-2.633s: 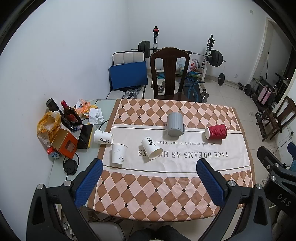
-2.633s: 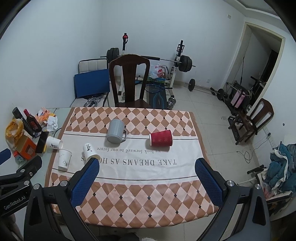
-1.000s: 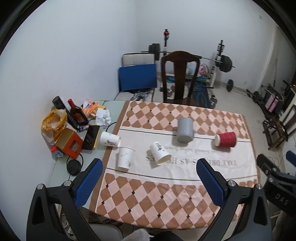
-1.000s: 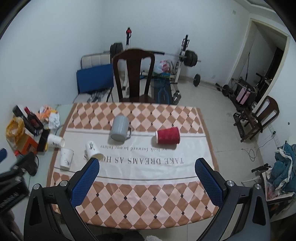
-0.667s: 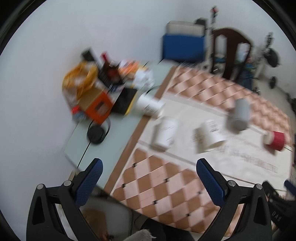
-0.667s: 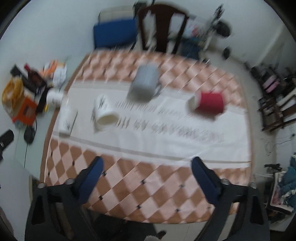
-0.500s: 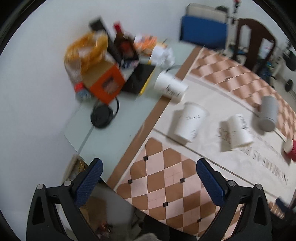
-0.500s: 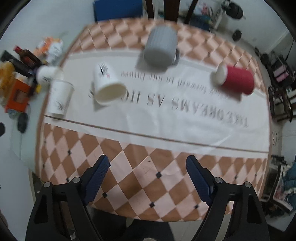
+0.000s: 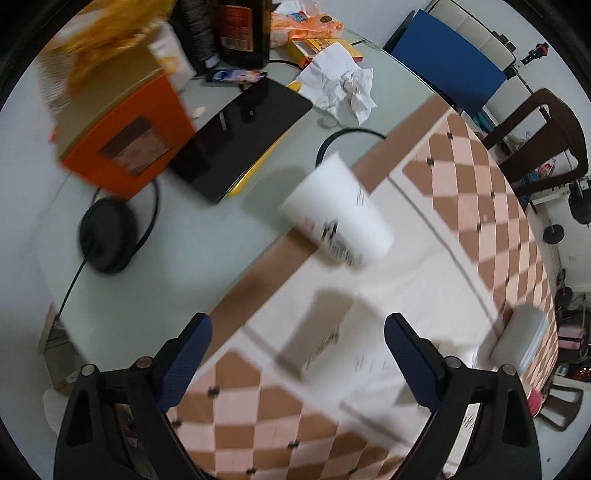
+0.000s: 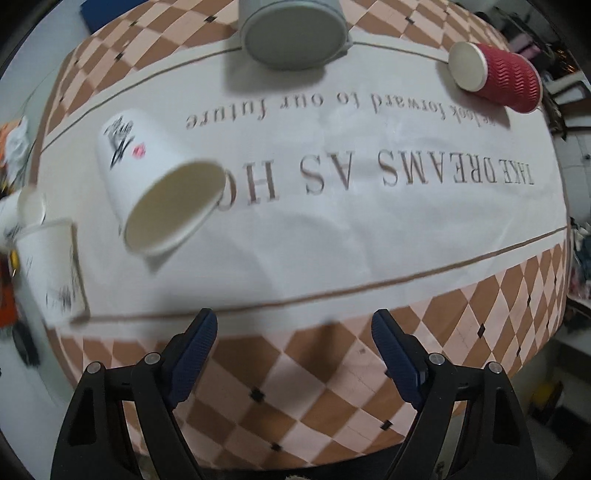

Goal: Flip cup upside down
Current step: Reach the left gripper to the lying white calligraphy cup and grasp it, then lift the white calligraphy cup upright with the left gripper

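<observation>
Lying sideways ahead of both claws, cups showing no contents.
Left gripper point(image 9: 297, 343) and right gripper point(image 10: 294, 338) are gaping wide, holding nothing; white cup point(image 10: 155, 192) lying ahead-left, interior bare.

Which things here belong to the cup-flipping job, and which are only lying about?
For the job:
white paper cup on its side
second white cup
red cup
grey mug
left gripper
right gripper

Lying about:
orange box
black tablet
crumpled paper

three white paper cups point(image 10: 155, 192), one red cup point(image 10: 498, 77), one grey mug point(image 10: 291, 29)
</observation>
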`<state>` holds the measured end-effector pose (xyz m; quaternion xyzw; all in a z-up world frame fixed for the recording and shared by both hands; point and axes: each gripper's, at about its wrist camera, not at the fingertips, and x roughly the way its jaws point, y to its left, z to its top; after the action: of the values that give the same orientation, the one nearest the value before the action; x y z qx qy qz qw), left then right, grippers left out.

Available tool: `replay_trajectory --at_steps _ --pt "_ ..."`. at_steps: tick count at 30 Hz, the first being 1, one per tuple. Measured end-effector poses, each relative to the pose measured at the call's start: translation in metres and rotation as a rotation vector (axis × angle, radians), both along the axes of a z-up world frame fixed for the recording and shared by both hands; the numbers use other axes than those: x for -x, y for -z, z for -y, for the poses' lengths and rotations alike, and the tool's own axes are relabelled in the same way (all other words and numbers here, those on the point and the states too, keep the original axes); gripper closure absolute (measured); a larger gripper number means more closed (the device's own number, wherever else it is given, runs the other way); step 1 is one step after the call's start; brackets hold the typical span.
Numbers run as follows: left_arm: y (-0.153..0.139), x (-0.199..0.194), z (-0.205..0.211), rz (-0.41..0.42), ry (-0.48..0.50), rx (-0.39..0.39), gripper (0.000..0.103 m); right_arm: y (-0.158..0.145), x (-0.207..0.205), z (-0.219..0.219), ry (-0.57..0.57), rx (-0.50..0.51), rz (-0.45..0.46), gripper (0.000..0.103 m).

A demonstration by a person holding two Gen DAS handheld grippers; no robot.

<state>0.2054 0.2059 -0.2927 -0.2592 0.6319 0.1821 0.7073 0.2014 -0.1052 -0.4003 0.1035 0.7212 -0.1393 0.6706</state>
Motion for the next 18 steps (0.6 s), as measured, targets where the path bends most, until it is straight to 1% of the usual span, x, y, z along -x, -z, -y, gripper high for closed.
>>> replay_trajectory --at_steps 5,11,12,13,15,17,18 --pt "0.024 -0.04 -0.013 -0.023 0.012 0.047 0.008 0.01 -0.005 0.003 0.093 0.026 -0.028 0.016" --pt "0.052 -0.072 -0.024 -0.045 -0.009 0.109 0.009 0.023 -0.011 0.008 0.149 0.058 -0.069 0.016" --pt "0.055 -0.077 -0.026 -0.044 -0.014 0.107 0.012 0.025 -0.013 0.009 0.154 0.062 -0.072 0.016" --pt "0.057 -0.079 -0.027 -0.044 -0.018 0.107 0.02 0.029 -0.017 0.011 0.157 0.064 -0.075 0.016" --pt "0.061 -0.085 -0.032 -0.038 -0.022 0.116 0.028 0.032 -0.02 0.012 0.165 0.066 -0.085 0.016" --pt "0.059 -0.088 -0.034 -0.016 -0.009 0.095 0.031 0.036 -0.022 0.014 0.167 0.068 -0.089 0.016" --pt "0.056 -0.089 -0.033 -0.005 0.014 0.072 0.035 0.038 -0.023 0.016 0.166 0.068 -0.09 0.016"
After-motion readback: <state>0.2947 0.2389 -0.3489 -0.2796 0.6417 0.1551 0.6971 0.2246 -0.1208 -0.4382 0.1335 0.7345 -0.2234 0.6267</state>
